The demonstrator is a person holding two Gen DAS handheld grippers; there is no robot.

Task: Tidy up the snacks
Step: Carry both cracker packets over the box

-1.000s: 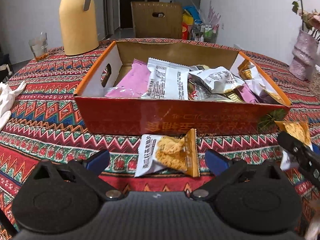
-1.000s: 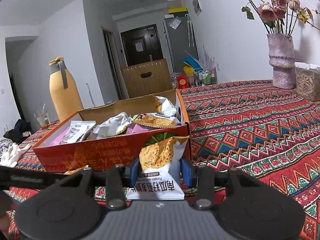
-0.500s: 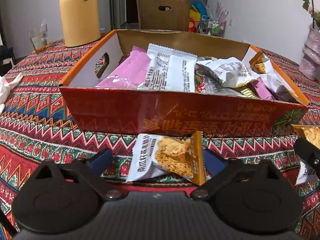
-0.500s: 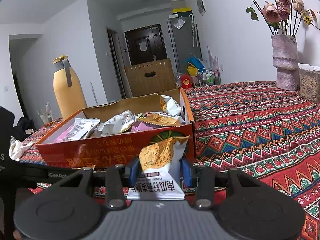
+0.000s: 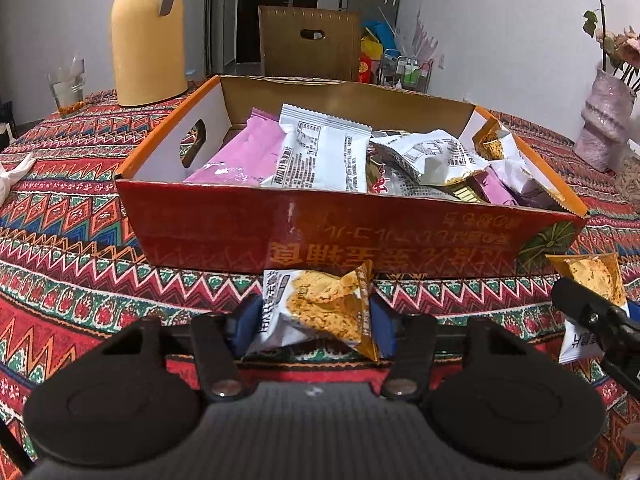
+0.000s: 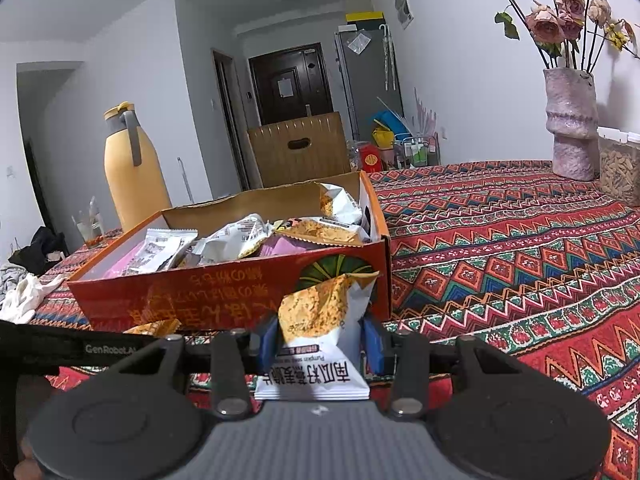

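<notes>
Orange-and-white snack packet [image 5: 320, 312] sits between the closing left gripper [image 5: 314, 320] jaws near the red box [image 5: 320, 232]; the right gripper [image 6: 320, 340] pinches another packet [image 6: 320, 328].

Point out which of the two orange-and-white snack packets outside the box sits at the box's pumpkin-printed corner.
The packet in the right gripper, standing before the pumpkin print on the red box; the left gripper, closing on its packet, is mid-wall.

Snack packet [image 6: 320, 336] in right claw [image 6: 320, 342]
</notes>
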